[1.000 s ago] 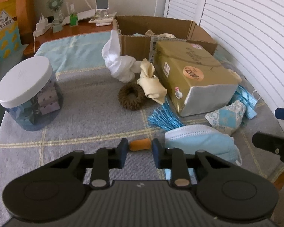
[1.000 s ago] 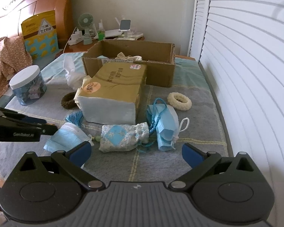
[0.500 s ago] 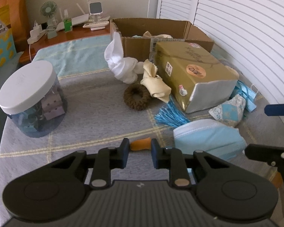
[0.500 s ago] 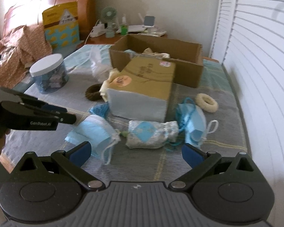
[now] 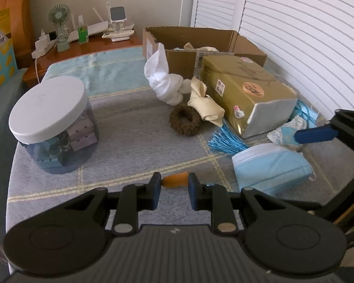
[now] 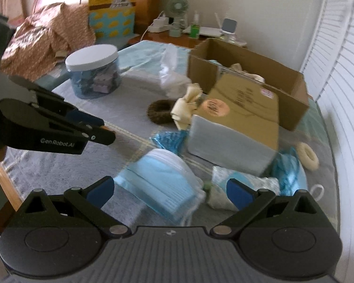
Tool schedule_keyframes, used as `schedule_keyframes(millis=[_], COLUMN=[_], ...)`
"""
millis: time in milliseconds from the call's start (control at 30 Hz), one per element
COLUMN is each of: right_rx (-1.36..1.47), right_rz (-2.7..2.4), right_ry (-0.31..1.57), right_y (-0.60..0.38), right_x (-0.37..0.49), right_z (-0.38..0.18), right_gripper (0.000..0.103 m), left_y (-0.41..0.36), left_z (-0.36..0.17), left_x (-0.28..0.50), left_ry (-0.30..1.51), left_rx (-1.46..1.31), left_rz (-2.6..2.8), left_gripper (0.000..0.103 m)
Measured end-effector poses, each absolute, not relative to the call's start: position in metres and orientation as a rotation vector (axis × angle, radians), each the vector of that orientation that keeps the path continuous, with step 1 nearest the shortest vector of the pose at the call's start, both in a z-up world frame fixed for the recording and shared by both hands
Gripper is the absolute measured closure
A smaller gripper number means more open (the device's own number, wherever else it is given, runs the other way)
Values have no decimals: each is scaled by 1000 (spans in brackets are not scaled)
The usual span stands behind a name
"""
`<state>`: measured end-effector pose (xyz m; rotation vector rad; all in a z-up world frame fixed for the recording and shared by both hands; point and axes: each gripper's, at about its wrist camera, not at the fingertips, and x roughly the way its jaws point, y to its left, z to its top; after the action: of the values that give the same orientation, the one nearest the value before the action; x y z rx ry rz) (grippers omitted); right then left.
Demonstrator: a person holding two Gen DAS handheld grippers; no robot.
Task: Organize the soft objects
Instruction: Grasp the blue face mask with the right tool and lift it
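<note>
While the left gripper (image 5: 174,182) stays clamped on an orange piece (image 5: 175,180), the open right gripper (image 6: 168,187) has swung over the mask (image 6: 161,181), at 12 o'clock, likely next.

Bed: my work surface, a grey checked blanket (image 5: 134,141) over it.
Left side: white-lidded jar (image 5: 52,122).
Middle: brown scrunchie (image 5: 185,120), cream cloth (image 5: 206,108), white cloth (image 5: 165,82), gold package (image 5: 247,89).
Back: cardboard box (image 5: 191,44).
Near edge: blue masks (image 5: 271,167), blue tassel (image 5: 224,139), patterned pouch (image 6: 245,186).
Far right: cream ring (image 6: 308,155).
</note>
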<state>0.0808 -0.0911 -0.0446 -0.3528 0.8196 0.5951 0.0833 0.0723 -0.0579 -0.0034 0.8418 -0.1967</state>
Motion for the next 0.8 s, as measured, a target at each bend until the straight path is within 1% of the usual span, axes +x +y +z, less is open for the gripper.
schedule_keyframes(millis=[167,267,333,400,433,500,600,733,800], right_rx=[-389,-395,-402,-409,-411,-405,-400,-397,-380], right_rz=[594,596,602,606,609,608,610,606,611], right_ry=[826,829,837,837,837,836,841,837,838], right_y=[-81,-79,-78,-77,-77,-77,-79,-83,-87], right_x=[85,85,85,84,83,83,83,82,82], right_z=[-51,-53,-55,-55,-55,-54,-52,-48,-44], right_gripper=[9,12,16,23,25,34,43,49,50], left_y=[77,78,78,78,78,78,77,76,76], left_z=[-56,-57,-57,-56,-56,-55,-54,-52,-50], left_x=[82,82,83,83,83,83,83,82,81], left_ry=[835,835,837,838,837,836,839,843,844], left_rx=[-8,-2,0,2,5,10,18,34,40], left_rz=[-210,-219,-227,-233,-236,-240,-251,-265,-273], left_gripper=[80,80,80,80,80,80,80,80,80])
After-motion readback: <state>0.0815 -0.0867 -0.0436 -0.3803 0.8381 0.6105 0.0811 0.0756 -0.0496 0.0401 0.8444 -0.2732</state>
